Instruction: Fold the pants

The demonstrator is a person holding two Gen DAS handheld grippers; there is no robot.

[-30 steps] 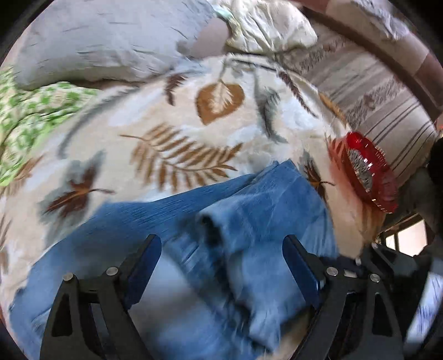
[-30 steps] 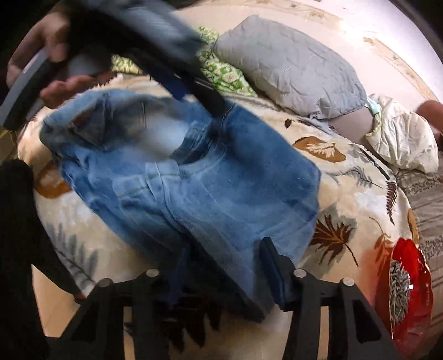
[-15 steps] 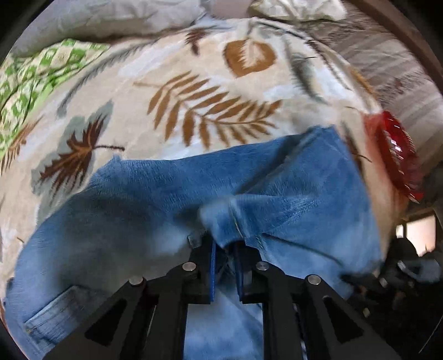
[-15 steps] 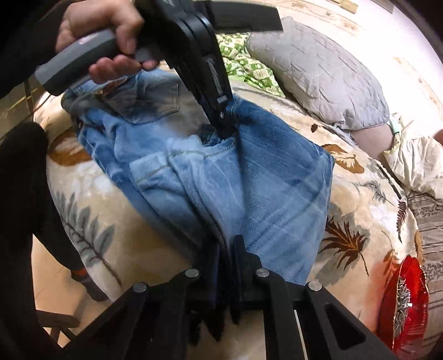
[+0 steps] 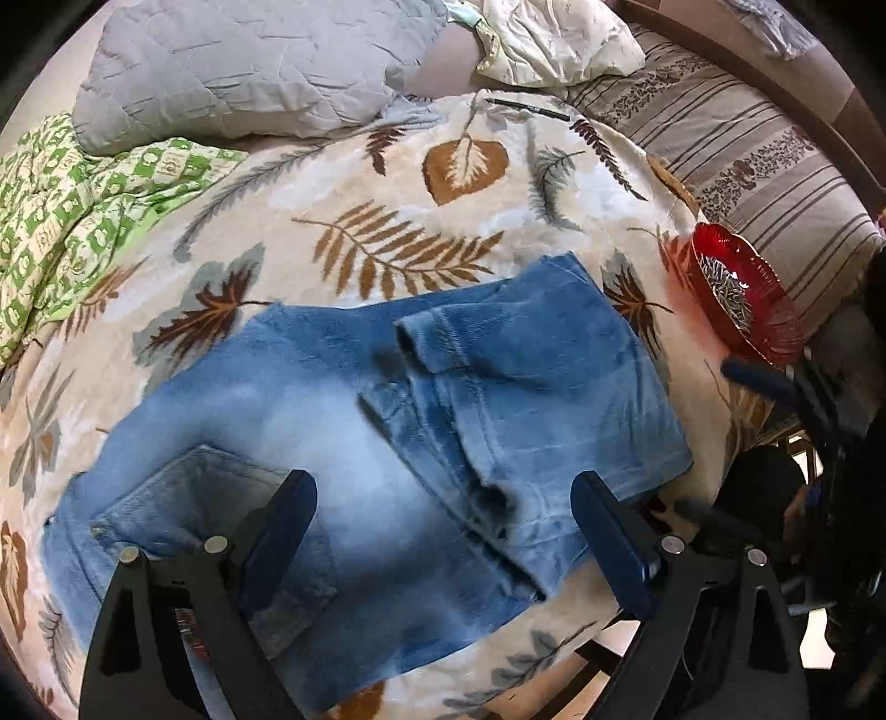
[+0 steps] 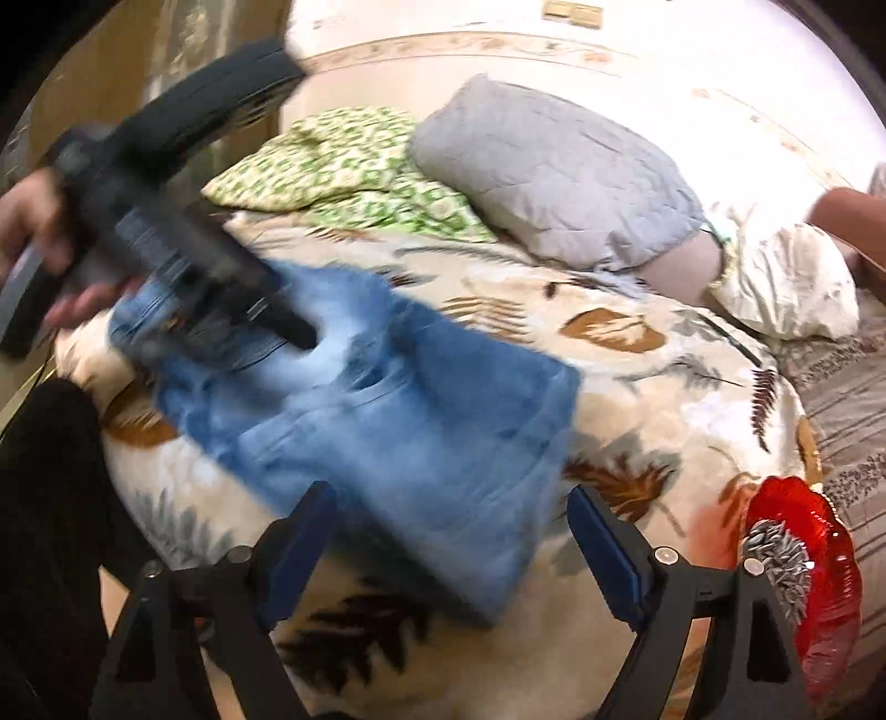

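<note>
Blue jeans (image 5: 387, 432) lie folded over on a leaf-patterned blanket (image 5: 387, 221), a back pocket at the lower left and the leg hems on top near the middle. My left gripper (image 5: 443, 487) hovers above them, its jaws opening wide, nothing pressed between the pads. In the right wrist view the jeans (image 6: 421, 432) look blurred. My right gripper (image 6: 451, 498) hangs over their near edge, jaws opening, holding nothing. A hand carries the left gripper (image 6: 299, 332) over the jeans' far side.
A red glass dish (image 5: 742, 293) of seeds sits at the blanket's right edge, also in the right wrist view as the red dish (image 6: 808, 581). A grey pillow (image 5: 243, 61), green checked cloth (image 5: 72, 205), a white pillow (image 5: 554, 39) and a striped mattress (image 5: 747, 149) lie behind. A pen (image 5: 526, 108) rests near the pillows.
Half a second ago both grippers were shut on the denim; now both stand open and have lifted back from the jeans, which lie flat with the legs folded over.
</note>
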